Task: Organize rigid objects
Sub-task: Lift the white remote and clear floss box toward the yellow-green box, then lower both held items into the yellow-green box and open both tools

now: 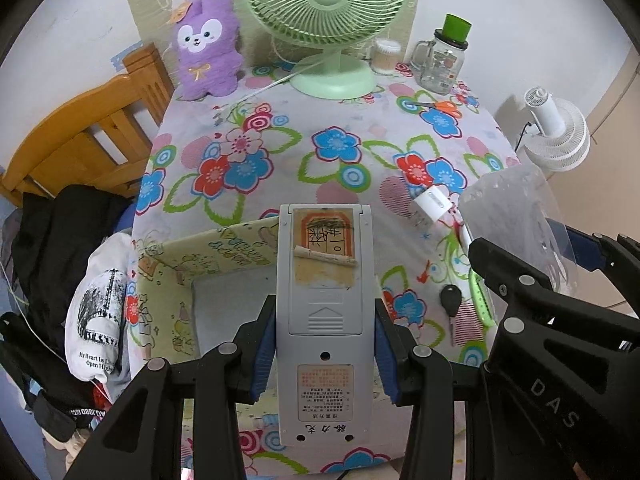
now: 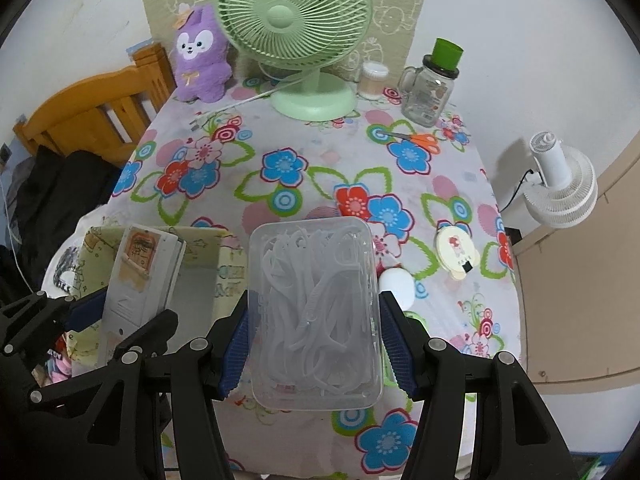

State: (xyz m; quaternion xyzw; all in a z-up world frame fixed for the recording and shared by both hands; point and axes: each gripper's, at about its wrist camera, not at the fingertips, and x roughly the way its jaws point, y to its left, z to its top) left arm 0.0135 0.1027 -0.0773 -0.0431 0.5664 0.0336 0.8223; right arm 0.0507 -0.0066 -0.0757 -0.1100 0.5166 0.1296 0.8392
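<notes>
My left gripper (image 1: 325, 344) is shut on a grey remote-like device (image 1: 325, 280), held back side up over a yellow cartoon-print fabric box (image 1: 200, 256) at the table's near left. My right gripper (image 2: 314, 336) is shut on a clear plastic box of white floss picks (image 2: 314, 312), held above the table's near edge. The left gripper and the grey device also show in the right wrist view (image 2: 140, 280), over the fabric box (image 2: 200, 252). The clear box also shows at the right of the left wrist view (image 1: 516, 208).
On the floral tablecloth (image 2: 328, 160): green fan (image 2: 296, 20), purple plush (image 2: 200, 56), glass jar with green lid (image 2: 430, 88), orange scissors (image 2: 416, 138), round white case (image 2: 458, 254), white object (image 2: 396, 284), black key (image 1: 451, 300). A wooden bed frame (image 1: 80, 128) and clothes stand left; a white fan (image 2: 560, 188) right.
</notes>
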